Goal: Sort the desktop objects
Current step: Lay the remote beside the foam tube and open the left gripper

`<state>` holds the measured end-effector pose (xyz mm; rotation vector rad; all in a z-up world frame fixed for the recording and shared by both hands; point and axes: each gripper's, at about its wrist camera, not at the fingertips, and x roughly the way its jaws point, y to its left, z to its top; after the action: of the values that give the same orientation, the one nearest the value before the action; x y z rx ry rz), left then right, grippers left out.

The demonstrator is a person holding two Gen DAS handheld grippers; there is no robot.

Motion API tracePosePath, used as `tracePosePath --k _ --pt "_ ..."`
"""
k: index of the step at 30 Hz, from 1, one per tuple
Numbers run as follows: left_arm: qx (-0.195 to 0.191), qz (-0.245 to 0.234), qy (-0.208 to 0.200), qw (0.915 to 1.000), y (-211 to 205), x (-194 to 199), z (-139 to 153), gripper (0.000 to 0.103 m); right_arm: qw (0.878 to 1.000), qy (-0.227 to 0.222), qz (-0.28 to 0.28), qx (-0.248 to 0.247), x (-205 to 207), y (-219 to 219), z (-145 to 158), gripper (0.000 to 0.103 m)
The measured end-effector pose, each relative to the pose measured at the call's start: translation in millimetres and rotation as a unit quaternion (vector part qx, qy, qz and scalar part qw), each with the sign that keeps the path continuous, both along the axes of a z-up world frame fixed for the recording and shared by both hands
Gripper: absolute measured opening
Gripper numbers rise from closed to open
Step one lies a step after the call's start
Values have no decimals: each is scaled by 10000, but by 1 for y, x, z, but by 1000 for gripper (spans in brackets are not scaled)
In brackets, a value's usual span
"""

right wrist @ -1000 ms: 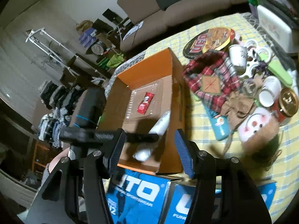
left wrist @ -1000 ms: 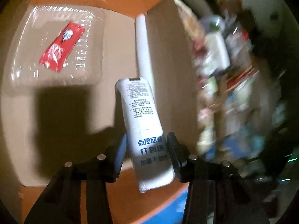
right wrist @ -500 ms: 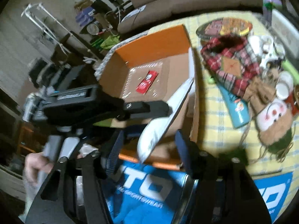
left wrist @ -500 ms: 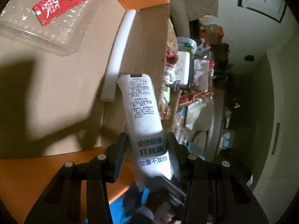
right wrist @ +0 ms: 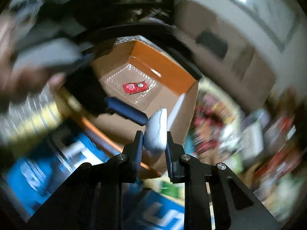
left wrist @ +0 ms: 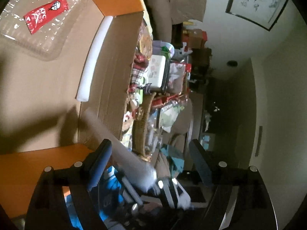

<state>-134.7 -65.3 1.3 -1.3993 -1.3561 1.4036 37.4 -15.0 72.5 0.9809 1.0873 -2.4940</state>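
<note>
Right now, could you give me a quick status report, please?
Left gripper opening, clear of white packet. Right gripper closing on it, above cardboard box. Nothing blocking.

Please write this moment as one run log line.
left gripper: jaws opening, releasing | right gripper: jaws closing on white pouch | over cardboard box

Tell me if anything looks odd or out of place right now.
The white tube sits crookedly: the right gripper is closing on one end while the rest slants past the opening left gripper, over the cardboard box edge. The view is blurred.
</note>
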Motion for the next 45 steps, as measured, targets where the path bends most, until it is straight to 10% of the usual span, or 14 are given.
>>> tracePosePath --k 3,8,13,19,21,23,34,45 --pt "55 -22 -141 9999 -8 6 -10 84 9900 662 568 1113 33 -26 -15 20" --pt "11 -414 -198 9989 -12 21 -4 85 9366 1621 1668 2622 94 -44 -39 20" --pt "221 -646 -105 9976 -20 38 9 92 8958 2237 2156 3178 125 -45 -32 20" --pt "540 -867 250 9945 -15 29 24 92 8800 2491 2472 3201 135 -58 -11 20" --pt "364 -997 548 9928 -12 24 37 76 8734 2503 2585 3281 130 -59 -13 20" --pt "257 -1093 673 9914 -9 17 44 45 8709 2482 2701 3271 119 -57 -16 20" --pt "-573 -822 488 9938 -7 -86 10 42 8653 2226 2976 3364 21 -26 -60 20" --pt "-1521 -947 196 9836 14 -159 -35 43 8946 1474 2776 3177 -65 -8 -85 20"
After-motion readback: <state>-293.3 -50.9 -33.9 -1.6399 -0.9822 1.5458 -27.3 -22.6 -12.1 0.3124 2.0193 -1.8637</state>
